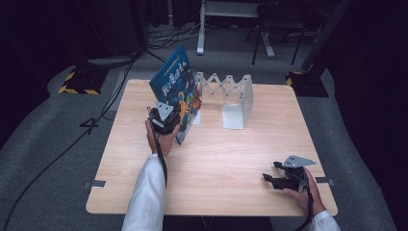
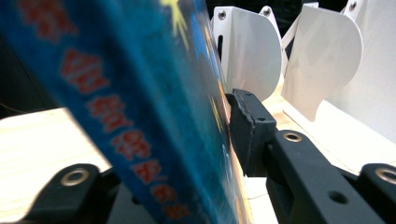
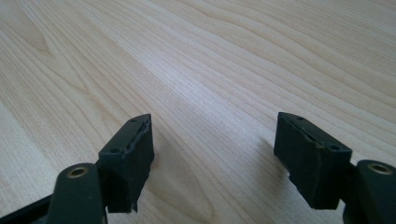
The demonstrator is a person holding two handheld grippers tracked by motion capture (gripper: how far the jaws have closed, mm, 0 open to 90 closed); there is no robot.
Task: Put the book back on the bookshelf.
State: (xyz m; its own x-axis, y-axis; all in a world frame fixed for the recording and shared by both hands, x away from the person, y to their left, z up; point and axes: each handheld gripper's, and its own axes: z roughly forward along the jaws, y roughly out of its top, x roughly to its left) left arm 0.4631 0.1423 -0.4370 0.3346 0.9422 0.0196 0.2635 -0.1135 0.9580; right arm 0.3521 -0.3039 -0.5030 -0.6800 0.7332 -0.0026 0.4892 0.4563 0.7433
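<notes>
- Right gripper (image 1: 270,171) comes first, nearest my side of the table (image 1: 216,159): it lies low over the bare wood near the front right corner, jaws spread wide with nothing between them. I would leave it parked there.
- Left gripper (image 1: 165,116) sits further in, left of centre, with the blue picture book (image 1: 174,82) between its jaws. In the left gripper view one pad (image 2: 247,121) lies right at the front cover; the other jaw is hidden behind the book. Whether the pads actually press, I cannot tell.
- The book stands on its lower edge, tilted, its top leaning away to the left, just beside the left end of the white expanding book rack (image 1: 235,96).
- The rack stands behind it towards the far edge, its upright plates joined by a scissor link and its slots free.
- I judge the step in hand to be seating the book in the rack's left end.
- To do it well, I would bring the book upright before giving up the grip, keep its bottom edge flat on the wood, and rest it against a plate.
- I would open the jaws slowly: a tilted book let go early could topple leftwards.
</notes>
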